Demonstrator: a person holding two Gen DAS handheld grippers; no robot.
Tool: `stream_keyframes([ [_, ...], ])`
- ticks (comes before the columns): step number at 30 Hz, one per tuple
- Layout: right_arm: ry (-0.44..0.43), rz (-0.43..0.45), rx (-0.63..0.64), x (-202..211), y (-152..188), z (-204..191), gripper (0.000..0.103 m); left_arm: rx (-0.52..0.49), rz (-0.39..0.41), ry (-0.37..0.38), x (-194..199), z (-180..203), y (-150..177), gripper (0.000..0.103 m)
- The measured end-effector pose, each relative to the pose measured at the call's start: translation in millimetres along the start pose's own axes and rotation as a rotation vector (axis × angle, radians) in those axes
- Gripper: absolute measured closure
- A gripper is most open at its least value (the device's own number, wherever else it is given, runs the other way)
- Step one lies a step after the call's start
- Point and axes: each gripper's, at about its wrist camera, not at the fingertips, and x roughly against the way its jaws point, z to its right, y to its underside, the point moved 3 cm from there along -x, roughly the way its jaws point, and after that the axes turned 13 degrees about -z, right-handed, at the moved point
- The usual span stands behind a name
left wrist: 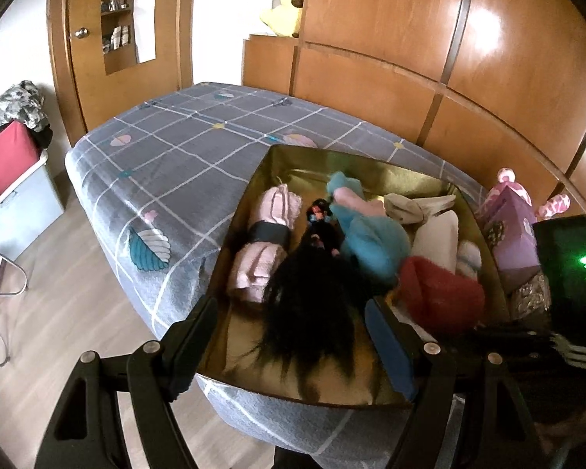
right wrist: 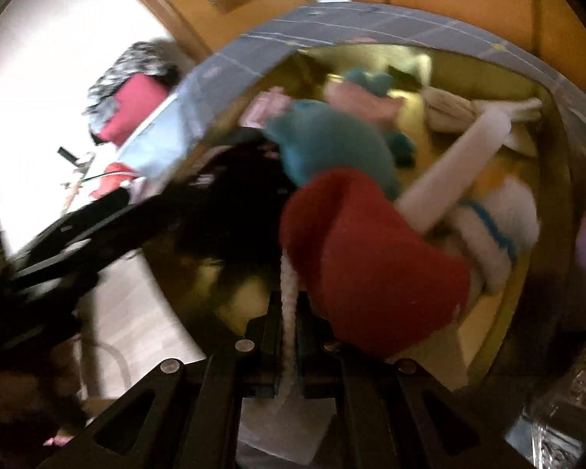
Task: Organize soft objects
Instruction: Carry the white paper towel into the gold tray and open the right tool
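Now | left tongs (left wrist: 293,336) wide over gold box (left wrist: 234,211) rim | right tongs (right wrist: 289,312) pinching white cord (right wrist: 287,312)

I'm working in a home bedroom: a bed (left wrist: 168,156) in grey checked sheets ahead of my left gripper (left wrist: 293,340), wooden wardrobes (left wrist: 410,39) beyond it.

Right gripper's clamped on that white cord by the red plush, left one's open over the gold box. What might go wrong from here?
1. The right gripper pinches only a thin white cord; it may slip, or drag the red plush out.
2. The open left gripper straddles the black wig; strands could snag.
3. The gold box sits near the bed edge.
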Motion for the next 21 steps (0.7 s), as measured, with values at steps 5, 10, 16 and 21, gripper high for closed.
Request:
stream_keyframes([
  [5, 0.004, 0.038, -0.058, 2.4, 3.7, 15.9, 0.076, -0.007, 0.005, 0.006, 1.6, 2.1, 0.3, 0.025],
  [10, -0.066, 0.069, -0.079, 22.5, 16.6, 18.2, 0.066, -0.008, 0.011, 0.005, 3.9, 3.1, 0.5, 0.025],
  [16, -0.097, 0.153, -0.091, 58.5, 34.0, 16.3, 0.066, -0.016, 0.037, -0.001, 12.4, 6.4, -0.1, 0.025],
  [21, -0.073, 0.22, -0.095, 82.5, 48.8, 11.9, 0.066, -0.051, 0.055, 0.003, 19.9, 17.3, 2.1, 0.025],
])
